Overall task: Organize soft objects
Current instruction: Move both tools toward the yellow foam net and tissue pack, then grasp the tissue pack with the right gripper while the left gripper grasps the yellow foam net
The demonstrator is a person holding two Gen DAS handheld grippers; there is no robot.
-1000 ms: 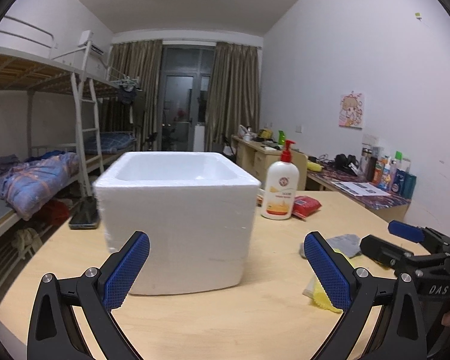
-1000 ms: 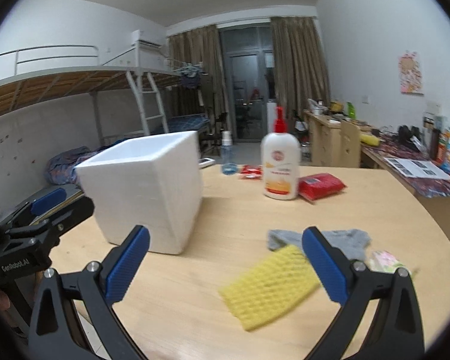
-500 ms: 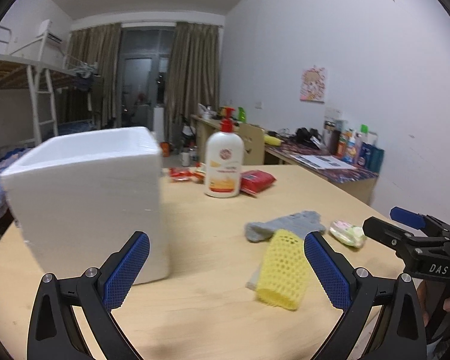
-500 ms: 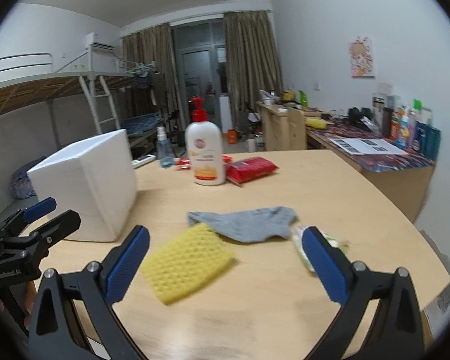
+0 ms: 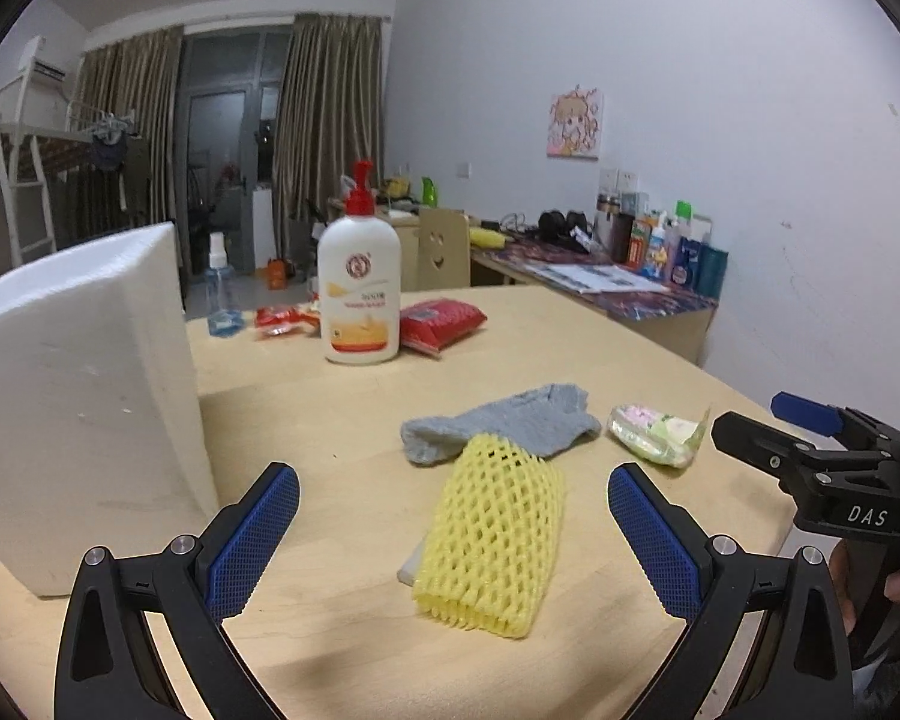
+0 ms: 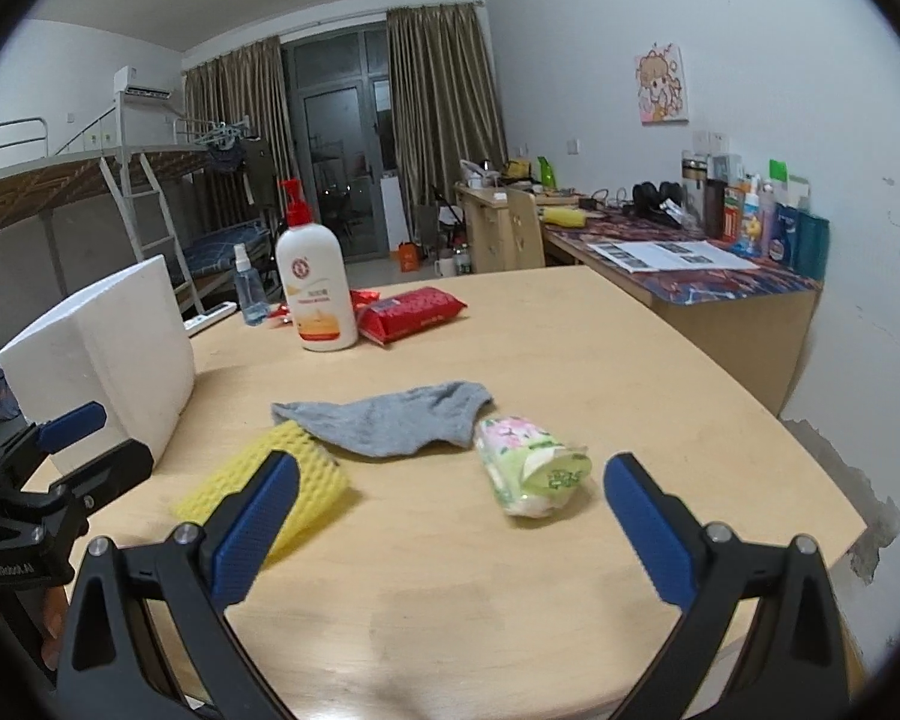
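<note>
Soft objects lie in a loose cluster at the centre of both frames, low on the tabletop, within easy reach of either tool. Nearest in the left wrist view, the left gripper has its jaws wide apart and empty, framing the yellow foam net, which looks like the item it is lined up to take. The net's far end touches the grey sock, so a clean pick probably means closing on the near end. In the right wrist view the right gripper is likewise spread and holding nothing, with the tissue pack lying between its jaws, just beside the sock's edge. At the left of each frame stands the white foam box, set near the cluster, presumably as the bin for them. Farther back, upper centre, the lotion bottle, red packet and small spray bottle stand apart, probably not part of the sorting.
</note>
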